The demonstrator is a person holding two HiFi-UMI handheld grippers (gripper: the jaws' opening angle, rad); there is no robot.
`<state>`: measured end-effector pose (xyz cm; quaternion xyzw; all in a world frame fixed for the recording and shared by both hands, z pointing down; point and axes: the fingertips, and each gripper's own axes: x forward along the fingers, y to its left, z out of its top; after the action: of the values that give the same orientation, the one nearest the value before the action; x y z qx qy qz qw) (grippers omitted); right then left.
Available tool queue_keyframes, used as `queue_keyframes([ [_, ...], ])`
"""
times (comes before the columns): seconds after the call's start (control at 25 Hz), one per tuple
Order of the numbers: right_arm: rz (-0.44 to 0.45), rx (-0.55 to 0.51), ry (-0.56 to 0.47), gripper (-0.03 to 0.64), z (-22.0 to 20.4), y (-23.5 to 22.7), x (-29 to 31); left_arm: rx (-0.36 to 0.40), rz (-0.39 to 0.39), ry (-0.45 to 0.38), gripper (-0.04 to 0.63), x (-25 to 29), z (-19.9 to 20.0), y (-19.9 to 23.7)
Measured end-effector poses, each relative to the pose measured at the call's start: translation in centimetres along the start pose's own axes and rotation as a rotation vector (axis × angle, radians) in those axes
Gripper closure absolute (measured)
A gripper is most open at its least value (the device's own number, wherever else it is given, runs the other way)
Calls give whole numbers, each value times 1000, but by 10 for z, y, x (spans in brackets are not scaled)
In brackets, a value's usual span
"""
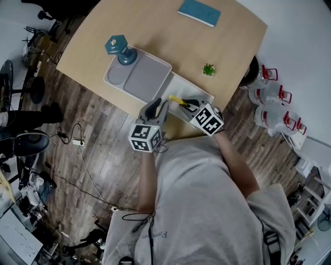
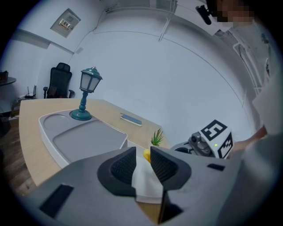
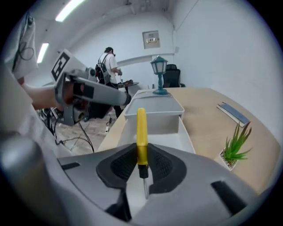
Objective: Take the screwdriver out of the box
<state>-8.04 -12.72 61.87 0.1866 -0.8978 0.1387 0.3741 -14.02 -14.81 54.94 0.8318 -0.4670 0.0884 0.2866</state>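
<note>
A shared office or lab workroom is suggested: a black office chair (image 2: 59, 80) is seen at the left of the left gripper view, ceiling strip lights (image 3: 70, 9) at the right gripper view's upper left, and a cabled power strip (image 1: 78, 142) on the plank floor (image 1: 111, 171) at the head view's left.

a pale wooden table (image 1: 155, 31) stands on a dark plank floor (image 1: 98, 155) strewn with cables (image 1: 77, 135). plain white walls (image 2: 177, 79) carry a framed notice (image 3: 151, 39); a black office chair (image 2: 59, 79) sits beyond the table, under ceiling light strips (image 3: 73, 9).
</note>
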Motion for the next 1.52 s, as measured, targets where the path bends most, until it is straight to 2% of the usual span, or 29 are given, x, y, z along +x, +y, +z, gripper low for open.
queue_keyframes([
  [0.12, 16, 84, -101, 538, 10, -8, -8, 4, 3, 2, 500, 8, -1, -7],
  [0.28, 20, 174, -180, 537, 16, -16, -18, 3, 13, 7, 500, 16, -2, -19],
  [0.52, 56, 174, -245, 537, 30, -26, -25, 37, 60, 11, 501, 11, 6, -29],
  [0.64, 76, 189, -285, 538, 41, -29, -26, 8, 90, -14, 500, 3, 9, -23],
  [0.8, 105, 118, -286, 538, 48, -13, -20, -14, 120, -37, 500, -6, 13, -19],
  [1.0, 120, 92, -285, 537, 49, -6, -27, -40, 121, -64, 500, -9, 20, -26],
  [1.08, 136, 109, -281, 537, 43, -4, -31, -65, 111, -79, 502, -10, 19, -35],
  [1.2, 140, 130, -300, 537, 39, 0, -37, -58, 112, -75, 502, -15, 14, -44],
  [1.4, 162, 284, -401, 538, 31, 7, -58, -63, 129, -91, 502, -30, 9, -61],
  [1.52, 149, 320, -420, 538, 20, 6, -72, -73, 123, -97, 502, -33, 1, -77],
])
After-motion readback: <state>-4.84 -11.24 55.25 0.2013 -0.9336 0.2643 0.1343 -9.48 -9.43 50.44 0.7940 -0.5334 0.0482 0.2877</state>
